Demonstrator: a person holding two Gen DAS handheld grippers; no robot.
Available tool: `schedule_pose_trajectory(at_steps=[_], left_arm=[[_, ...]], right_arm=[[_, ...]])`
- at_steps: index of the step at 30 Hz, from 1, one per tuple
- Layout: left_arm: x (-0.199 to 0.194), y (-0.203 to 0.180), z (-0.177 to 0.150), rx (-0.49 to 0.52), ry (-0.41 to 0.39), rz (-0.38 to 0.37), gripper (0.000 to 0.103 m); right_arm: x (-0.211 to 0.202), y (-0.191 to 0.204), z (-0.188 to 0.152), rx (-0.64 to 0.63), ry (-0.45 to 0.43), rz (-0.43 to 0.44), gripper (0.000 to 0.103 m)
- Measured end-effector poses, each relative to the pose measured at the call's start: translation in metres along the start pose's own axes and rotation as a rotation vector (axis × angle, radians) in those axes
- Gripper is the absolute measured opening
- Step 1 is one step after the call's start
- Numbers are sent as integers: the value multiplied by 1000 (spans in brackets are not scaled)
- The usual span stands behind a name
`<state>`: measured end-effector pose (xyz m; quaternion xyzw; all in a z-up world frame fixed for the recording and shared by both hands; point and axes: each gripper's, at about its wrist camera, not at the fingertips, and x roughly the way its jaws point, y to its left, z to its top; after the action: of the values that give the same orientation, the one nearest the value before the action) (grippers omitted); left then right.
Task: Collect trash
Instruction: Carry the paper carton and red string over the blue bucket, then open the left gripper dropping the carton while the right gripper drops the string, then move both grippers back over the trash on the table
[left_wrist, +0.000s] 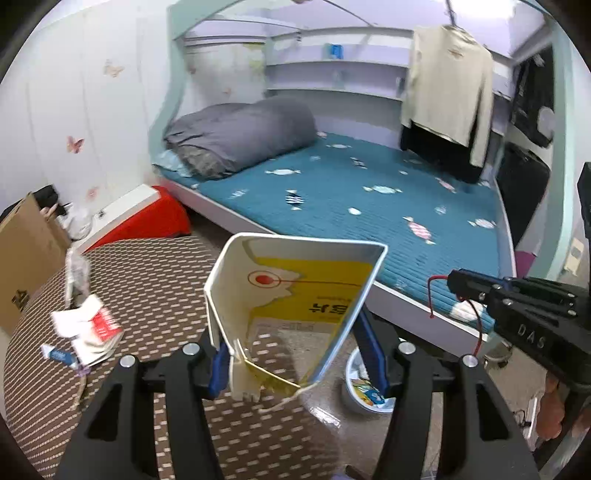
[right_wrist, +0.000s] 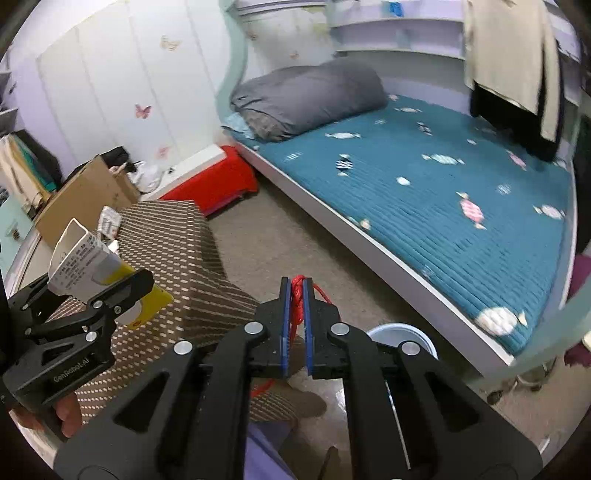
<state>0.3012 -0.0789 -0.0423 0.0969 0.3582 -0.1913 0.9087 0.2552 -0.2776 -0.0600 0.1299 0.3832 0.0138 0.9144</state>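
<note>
We held the carton in the left gripper, red string pinched in the shut right gripper, bin at five o'clock for dropping.

Grey duvet lies on teal bed.

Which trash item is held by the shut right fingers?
The thin red string, pinched between the blue pads of the right gripper. The white and yellow paper carton sits in the left gripper; the crumpled wrappers lie loose on the patterned cloth.
</note>
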Motion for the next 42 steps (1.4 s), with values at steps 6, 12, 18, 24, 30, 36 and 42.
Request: schedule_pose_trajectory(at_steps=[6, 12, 18, 24, 30, 36, 42], left_arm=[[31, -45, -1, 54, 64, -57, 57], [67, -88, -8, 100, 143, -92, 57], [102, -129, -19, 158, 221, -120, 57], [115, -162, -13, 168, 194, -127, 88], [117, -163, -17, 187, 198, -121, 89], [119, -134, -26, 154, 227, -76, 89], [119, -99, -29, 92, 244, -29, 89]], right_arm=[[2, -44, -13, 66, 29, -55, 7], [8, -84, -27, 123, 56, -124, 7], [14, -119, -40, 182, 77, -199, 7], [12, -147, -51, 248, 86, -218, 7], [13, -153, -53, 256, 89, -227, 7], [34, -134, -46, 212, 119, -195, 7], [48, -114, -30, 132, 108, -222, 74]])
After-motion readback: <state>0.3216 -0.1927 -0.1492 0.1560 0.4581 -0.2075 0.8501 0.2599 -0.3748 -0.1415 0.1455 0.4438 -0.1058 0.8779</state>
